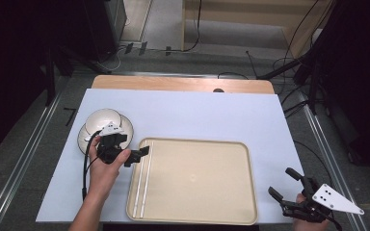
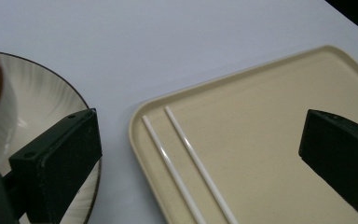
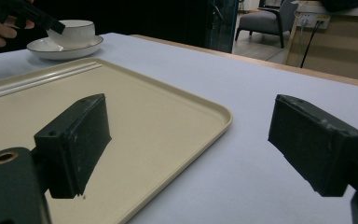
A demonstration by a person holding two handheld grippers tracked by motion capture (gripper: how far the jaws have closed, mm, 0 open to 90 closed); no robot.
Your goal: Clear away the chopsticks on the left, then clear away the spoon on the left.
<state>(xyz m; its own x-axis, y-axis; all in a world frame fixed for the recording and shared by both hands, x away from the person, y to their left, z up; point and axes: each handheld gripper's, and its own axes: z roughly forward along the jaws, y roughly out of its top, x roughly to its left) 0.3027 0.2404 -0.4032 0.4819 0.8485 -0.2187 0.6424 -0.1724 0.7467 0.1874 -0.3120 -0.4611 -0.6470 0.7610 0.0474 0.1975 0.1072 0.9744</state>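
Black fingers of the left gripper [image 1: 144, 153] stand spread wide, nothing between them, above the left edge of the beige tray [image 1: 221, 211]. 2 white chopsticks [image 1: 143, 180] lie side by side in the tray along its left rim, long axis running near-to-far, tips pointing toward the far tabletop [image 1: 197, 110] edge. Just left sits a white bowl [image 1: 101, 120] on a ribbed plate [image 2: 46, 102]. Right gripper [image 1: 284, 185] hangs off the tray's right corner, fingers released, empty. No readable writing anywhere.
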